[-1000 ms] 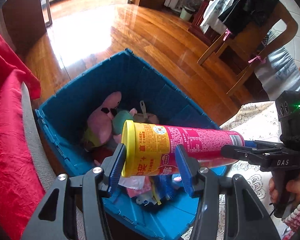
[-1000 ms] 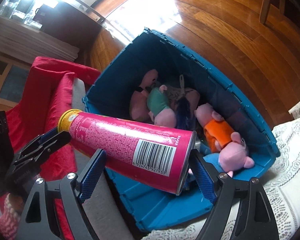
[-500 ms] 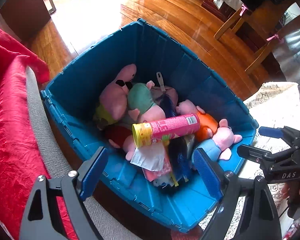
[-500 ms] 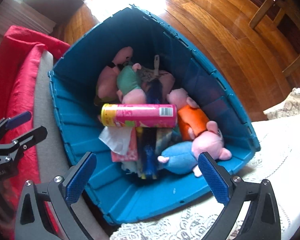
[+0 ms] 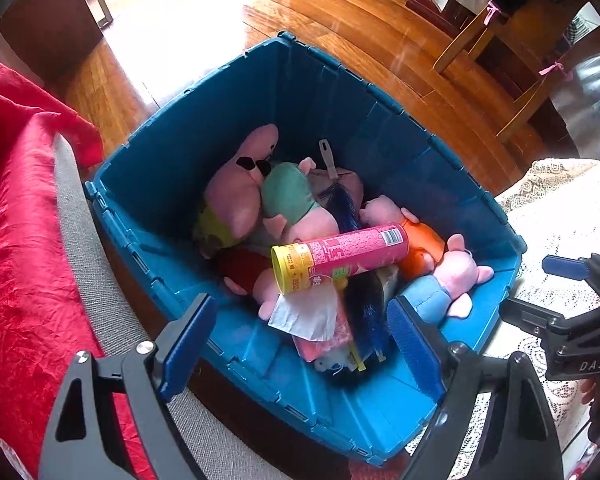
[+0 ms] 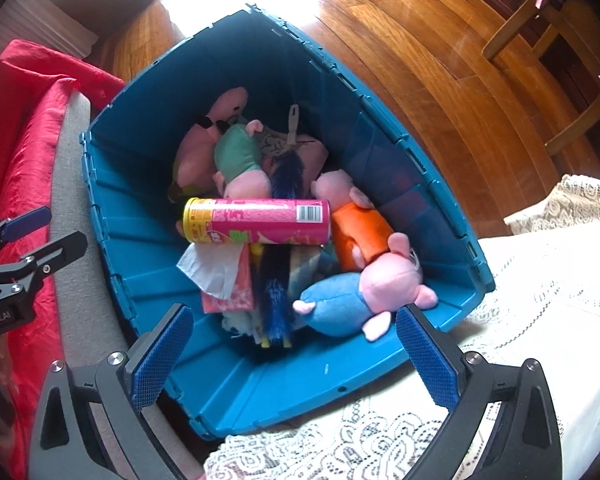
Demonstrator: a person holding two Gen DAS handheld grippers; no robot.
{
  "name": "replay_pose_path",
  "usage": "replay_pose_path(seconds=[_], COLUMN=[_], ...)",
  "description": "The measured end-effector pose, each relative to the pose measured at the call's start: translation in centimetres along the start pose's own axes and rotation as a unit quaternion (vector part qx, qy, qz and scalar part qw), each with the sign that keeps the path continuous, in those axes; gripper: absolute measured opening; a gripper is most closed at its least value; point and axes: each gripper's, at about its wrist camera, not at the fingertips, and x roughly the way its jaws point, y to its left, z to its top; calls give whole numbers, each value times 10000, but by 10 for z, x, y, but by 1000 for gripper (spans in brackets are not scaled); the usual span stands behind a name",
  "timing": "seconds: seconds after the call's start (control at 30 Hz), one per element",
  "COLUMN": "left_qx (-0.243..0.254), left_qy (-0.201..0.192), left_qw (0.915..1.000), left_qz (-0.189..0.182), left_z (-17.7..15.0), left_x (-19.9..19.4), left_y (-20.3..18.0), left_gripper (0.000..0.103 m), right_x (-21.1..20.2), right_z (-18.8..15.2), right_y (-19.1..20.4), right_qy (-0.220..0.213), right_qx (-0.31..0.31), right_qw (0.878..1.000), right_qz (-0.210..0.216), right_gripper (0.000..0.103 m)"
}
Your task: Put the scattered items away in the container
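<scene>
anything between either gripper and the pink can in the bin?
Nothing visible. The pink can lies on top of the plush toys inside the blue bin, uncovered. Left gripper and right gripper hang open above it.

Both the left gripper [image 5: 300, 336] and the right gripper [image 6: 292, 344] have black skeletal frames with silver screws and blue cross-hatched pads [image 6: 426, 360]; white lettering, seemingly "DAS", marks the right one.

Red throw [image 5: 16, 240], lace cloth [image 6: 540, 320], wooden chairs [image 5: 512, 40], shiny floorboards [image 5: 300, 12]
</scene>
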Motion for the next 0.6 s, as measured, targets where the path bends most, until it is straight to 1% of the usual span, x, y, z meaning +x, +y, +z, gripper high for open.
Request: replay_pose_path(seconds=[0.17, 0.33, 0.6], left_qx=[-4, -68, 6], left_qy=[32, 50, 51], left_qw=[9998, 9998, 9998], left_qz=[176, 199, 180], left_z=[1, -2, -6], left_x=[2, 2, -1], left_y=[2, 6, 5], left_gripper=[88, 88, 88], right_x=[-3, -4, -7], right_z=[-2, -3, -7], right_y=[4, 3, 6], right_qy=[3, 33, 34], right_qx=[-20, 37, 99], right_qw=[10000, 9999, 9999], right_qz=[-50, -100, -91], right_gripper=[103, 103, 103])
